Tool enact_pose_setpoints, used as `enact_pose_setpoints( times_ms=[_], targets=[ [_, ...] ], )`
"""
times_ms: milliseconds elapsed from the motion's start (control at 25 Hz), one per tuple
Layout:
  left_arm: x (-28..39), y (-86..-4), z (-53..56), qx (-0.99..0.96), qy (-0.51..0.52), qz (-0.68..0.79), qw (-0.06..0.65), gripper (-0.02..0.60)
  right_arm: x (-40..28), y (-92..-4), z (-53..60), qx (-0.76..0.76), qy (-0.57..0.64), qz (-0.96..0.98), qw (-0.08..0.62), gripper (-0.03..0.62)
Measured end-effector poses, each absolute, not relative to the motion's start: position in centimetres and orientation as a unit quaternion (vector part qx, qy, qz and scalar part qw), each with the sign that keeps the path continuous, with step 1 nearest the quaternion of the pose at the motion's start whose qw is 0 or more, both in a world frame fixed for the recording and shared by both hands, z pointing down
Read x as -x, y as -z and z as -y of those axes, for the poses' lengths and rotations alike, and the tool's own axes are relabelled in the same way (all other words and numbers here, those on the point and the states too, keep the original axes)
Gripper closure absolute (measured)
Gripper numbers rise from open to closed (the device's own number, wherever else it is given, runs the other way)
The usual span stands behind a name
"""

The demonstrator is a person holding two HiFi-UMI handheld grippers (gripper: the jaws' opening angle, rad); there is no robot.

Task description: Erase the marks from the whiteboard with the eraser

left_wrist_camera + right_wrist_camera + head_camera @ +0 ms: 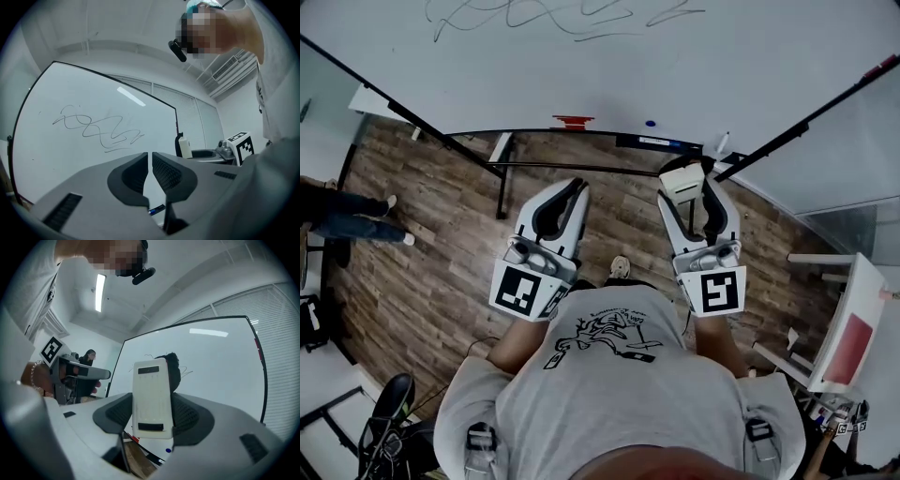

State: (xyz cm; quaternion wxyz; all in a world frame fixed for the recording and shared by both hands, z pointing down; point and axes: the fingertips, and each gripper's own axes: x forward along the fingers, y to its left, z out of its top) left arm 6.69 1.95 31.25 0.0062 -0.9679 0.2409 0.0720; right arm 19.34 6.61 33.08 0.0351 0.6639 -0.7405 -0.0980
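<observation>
A white whiteboard [581, 66] stands ahead with dark scribbled marks [562, 17] near its top, also visible as marks [96, 129] in the left gripper view. My right gripper [692, 183] is shut on a white eraser [682, 178], which fills the middle of the right gripper view as a pale block, the eraser [151, 399], with its dark felt side turned to the board. My left gripper [578, 187] hangs beside it, shut with nothing between its jaws [150, 161]. Both are held low, below the board's tray [609, 141] and well short of the marks.
On the tray lie a red item [574, 121], a blue cap [650, 123] and a marker [661, 142]. The board's black frame legs [502, 173] stand on the wood floor. Another person's legs [347, 214] are at the left, and a white-and-red piece of furniture [848, 328] stands at the right.
</observation>
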Motion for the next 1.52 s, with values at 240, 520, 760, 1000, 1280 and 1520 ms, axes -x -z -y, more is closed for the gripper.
enact_pose_setpoints(
  times_ms=[240,520,760,1000,1280,1520],
  targets=[
    [-7.7,-31.3,-0.3,0.965,-0.070,-0.253,0.011,0.539,-21.3,-33.1,-4.2,-0.660,0.132,0.735,0.083,0.332],
    [-6.6,-30.7,1.4,0.965,-0.070,-0.253,0.015,0.540,-23.2,-32.0,-0.6,-0.658,0.198,0.699,0.198,0.332],
    [-5.1,-30.6,3.5,0.965,-0.071,-0.251,0.008,0.540,-25.2,-29.4,3.6,-0.659,0.248,0.661,0.262,0.332],
    [-4.1,-30.2,5.8,0.966,-0.078,-0.247,0.008,0.540,-27.9,-25.0,7.7,-0.666,0.290,0.617,0.303,0.332],
    [-4.2,-29.7,8.5,0.966,-0.082,-0.243,0.010,0.540,-31.2,-20.4,12.3,-0.666,0.325,0.580,0.338,0.332],
    [-5.2,-30.2,10.5,0.967,-0.079,-0.242,0.001,0.540,-33.6,-18.5,14.4,-0.674,0.333,0.562,0.347,0.332]
  ],
)
